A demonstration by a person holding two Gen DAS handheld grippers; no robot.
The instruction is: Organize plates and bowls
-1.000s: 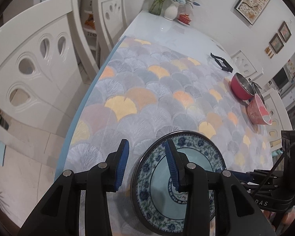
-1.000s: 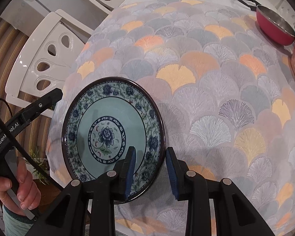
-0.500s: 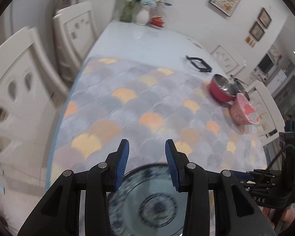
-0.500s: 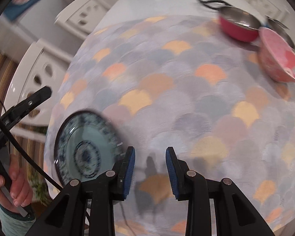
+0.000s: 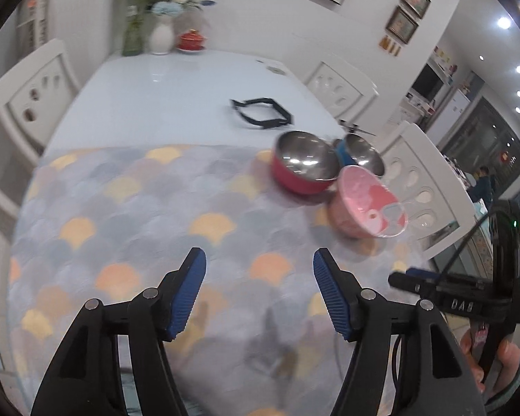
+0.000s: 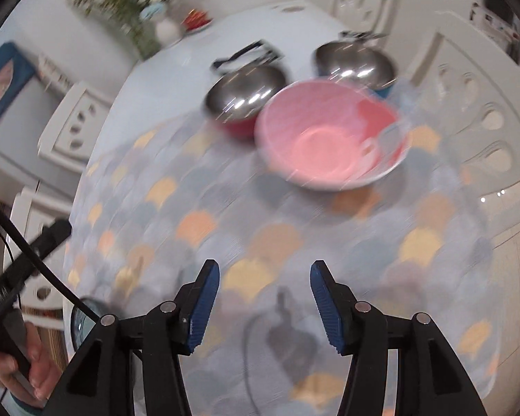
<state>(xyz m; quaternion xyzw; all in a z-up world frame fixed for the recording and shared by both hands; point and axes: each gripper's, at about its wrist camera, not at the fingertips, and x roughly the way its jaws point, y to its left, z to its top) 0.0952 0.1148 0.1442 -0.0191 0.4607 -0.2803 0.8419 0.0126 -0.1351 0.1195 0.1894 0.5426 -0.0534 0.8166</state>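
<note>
A second ago both tools were closed on opposite rims of the blue-and-white patterned plate; now each has let go and swung away toward the bowls, and both views are blurred. The left tool [image 5: 259, 259] has its jaws opening with nothing between them, only the fan-patterned cloth [image 5: 128, 208] of the bench below. The right tool [image 6: 265, 272] is likewise opening and empty.

The plate [image 6: 80, 324] shows only as a dark-rimmed sliver at the near left edge of the bench in the right wrist view, behind a black cable, well behind and left of the right tool. The left wrist view does not show it.

Ahead lies the pink bowl [image 6: 332, 138], glossy pink inside with a darker red patch toward its right side, upright on the cloth. Just behind it stand the red steel-lined bowl [image 5: 303, 161] and a blue steel-lined bowl [image 5: 360, 154], close together. All three are well apart from both tools.
</note>
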